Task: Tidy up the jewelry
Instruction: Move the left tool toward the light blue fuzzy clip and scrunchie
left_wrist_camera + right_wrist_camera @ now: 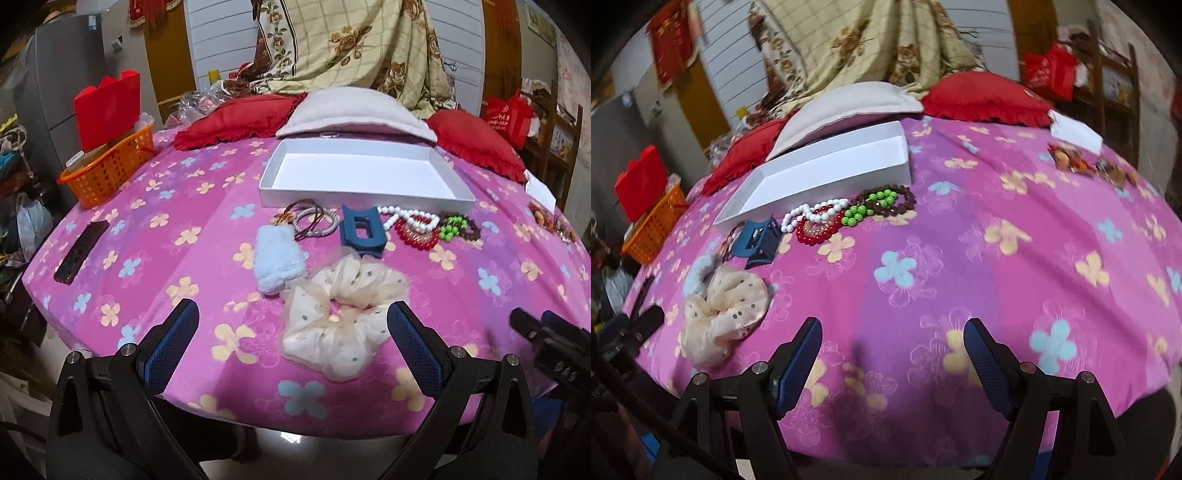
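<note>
the pink flowered cloth (pixel 110 229) fills both views. the white box (pixel 365 171) lies empty in the upper middle of the left wrist view, long axis left to right, open side up. just below its near wall runs a row of small things. the cream dotted scrunchie (pixel 343 314) is biggest, low centre, closest to the left gripper (pixel 291 328), whose tongs stand wide apart with nothing between them; it lies just ahead, slightly right of their midline. above it are the pale blue fluffy piece (pixel 277 258), the blue claw clip (pixel 360 229), the hair ties (pixel 314 221) and the bead bracelets (pixel 424 225).

the right gripper (pixel 892 343) is also spread and empty, over bare cloth; there the scrunchie (pixel 720 314) sits far left, so the left hand looks better placed.
</note>
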Demonstrator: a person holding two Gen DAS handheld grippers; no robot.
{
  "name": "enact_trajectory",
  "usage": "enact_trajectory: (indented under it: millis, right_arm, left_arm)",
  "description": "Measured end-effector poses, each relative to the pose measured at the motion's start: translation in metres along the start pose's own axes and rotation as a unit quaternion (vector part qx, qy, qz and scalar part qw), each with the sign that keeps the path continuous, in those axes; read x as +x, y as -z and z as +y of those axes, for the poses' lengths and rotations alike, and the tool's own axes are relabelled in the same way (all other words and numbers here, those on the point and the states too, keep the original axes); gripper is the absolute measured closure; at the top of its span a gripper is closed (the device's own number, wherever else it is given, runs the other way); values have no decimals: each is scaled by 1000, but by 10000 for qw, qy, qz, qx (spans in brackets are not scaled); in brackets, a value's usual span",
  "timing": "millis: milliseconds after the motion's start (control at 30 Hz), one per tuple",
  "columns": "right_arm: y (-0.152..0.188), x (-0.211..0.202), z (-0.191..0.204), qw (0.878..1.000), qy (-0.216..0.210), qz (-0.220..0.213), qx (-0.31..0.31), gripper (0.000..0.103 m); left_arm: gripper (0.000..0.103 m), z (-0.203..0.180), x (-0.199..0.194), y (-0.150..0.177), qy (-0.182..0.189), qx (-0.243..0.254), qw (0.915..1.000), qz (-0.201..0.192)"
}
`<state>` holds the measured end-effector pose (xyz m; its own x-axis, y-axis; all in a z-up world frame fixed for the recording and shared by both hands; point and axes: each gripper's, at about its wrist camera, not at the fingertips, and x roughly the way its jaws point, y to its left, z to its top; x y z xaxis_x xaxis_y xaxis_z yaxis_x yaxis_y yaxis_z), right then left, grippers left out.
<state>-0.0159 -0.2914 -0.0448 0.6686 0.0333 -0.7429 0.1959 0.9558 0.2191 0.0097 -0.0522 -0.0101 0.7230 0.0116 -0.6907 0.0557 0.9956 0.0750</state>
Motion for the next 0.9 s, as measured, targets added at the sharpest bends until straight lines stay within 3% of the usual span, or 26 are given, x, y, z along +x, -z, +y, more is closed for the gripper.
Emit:
enact_trajectory:
  millis: [233,500,733,900]
  right_arm:
    - [4,4,38,9986,341,230,-328,25]
    - [1,-6,72,9946,857,184,-563,25]
    - [-20,-15,84,9917,926,-4,-896,25]
    - [-48,-23,93,9908,557,-158,-1227,25]
  left_arm:
    - [1,25,5,1,121,159,9992,-339]
    - [1,41,18,-1,924,244,9950,-290]
    - [1,51,18,-3,613,225,9974,-298]
    - [1,68,6,-12,182,318,9983,-451]
